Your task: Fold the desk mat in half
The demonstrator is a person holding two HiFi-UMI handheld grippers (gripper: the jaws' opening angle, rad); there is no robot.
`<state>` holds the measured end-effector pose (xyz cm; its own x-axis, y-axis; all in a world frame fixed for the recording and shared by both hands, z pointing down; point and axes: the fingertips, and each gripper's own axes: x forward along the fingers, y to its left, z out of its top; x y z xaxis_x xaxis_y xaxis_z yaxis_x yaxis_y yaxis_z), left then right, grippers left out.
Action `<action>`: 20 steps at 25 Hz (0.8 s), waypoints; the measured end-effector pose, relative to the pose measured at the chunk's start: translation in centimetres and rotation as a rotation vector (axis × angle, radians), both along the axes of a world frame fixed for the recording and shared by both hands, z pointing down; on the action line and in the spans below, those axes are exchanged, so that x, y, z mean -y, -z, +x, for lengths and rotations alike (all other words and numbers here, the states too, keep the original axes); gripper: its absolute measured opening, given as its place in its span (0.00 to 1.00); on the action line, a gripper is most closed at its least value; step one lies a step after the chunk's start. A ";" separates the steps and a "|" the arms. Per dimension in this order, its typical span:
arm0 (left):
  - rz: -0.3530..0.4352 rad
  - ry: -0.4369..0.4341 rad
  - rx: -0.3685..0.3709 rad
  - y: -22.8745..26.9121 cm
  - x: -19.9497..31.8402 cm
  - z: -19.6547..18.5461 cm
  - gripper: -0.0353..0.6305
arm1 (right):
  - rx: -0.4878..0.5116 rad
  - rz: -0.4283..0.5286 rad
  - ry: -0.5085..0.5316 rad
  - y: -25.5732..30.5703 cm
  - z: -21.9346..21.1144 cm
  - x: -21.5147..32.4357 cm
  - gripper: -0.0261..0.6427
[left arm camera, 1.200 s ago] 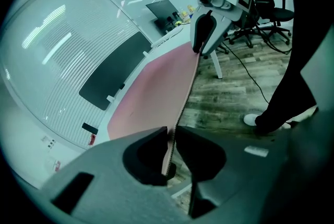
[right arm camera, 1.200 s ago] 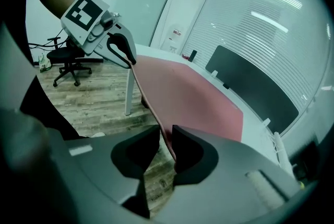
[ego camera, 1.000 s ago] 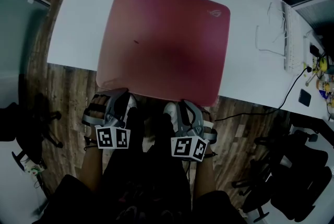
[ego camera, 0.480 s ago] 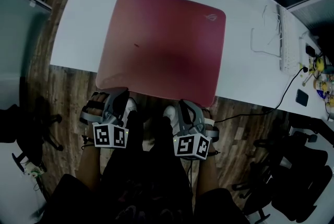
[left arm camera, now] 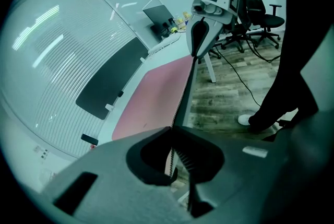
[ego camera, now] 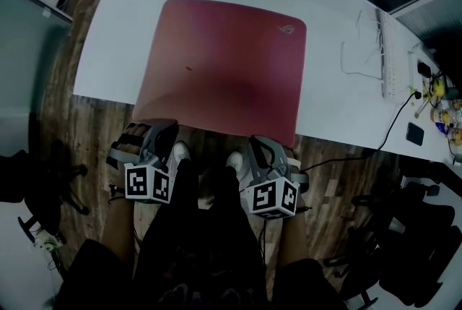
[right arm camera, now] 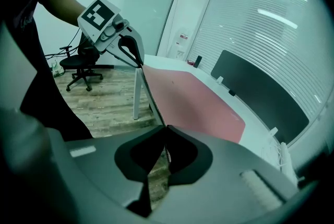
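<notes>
Red desk mat [ego camera: 224,63] lies on the white surface [ego camera: 339,106], its near edge clamped in the fingers of the left gripper [ego camera: 164,128] and the just-closed right gripper [ego camera: 260,142]. Best raise both evenly, then carry toward the far edge.

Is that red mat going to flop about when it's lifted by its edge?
Probably bendy, not limp: the near edge of the desk mat runs fairly straight between the left tool and right tool. It looks thin, so likely light.
</notes>
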<state>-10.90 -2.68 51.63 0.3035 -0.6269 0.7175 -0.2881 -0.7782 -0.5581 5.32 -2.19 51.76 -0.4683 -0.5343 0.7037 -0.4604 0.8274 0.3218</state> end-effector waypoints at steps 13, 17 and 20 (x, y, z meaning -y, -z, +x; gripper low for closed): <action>-0.070 -0.089 0.014 2.0 1.7 0.3 0.08 | -0.026 -0.056 0.096 2.0 0.2 1.9 0.08; -0.089 -0.114 0.027 2.6 2.5 0.3 0.08 | -0.040 -0.055 0.120 2.6 0.1 2.8 0.08; -0.095 -0.131 0.037 3.1 3.4 0.3 0.08 | -0.054 -0.037 0.136 3.3 0.2 3.8 0.07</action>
<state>-10.57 -6.10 48.56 0.3504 -0.5124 0.7840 -0.1615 -0.8576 -0.4883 5.49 -5.99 48.45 -0.4959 -0.4419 0.7476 -0.3262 0.8926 0.3112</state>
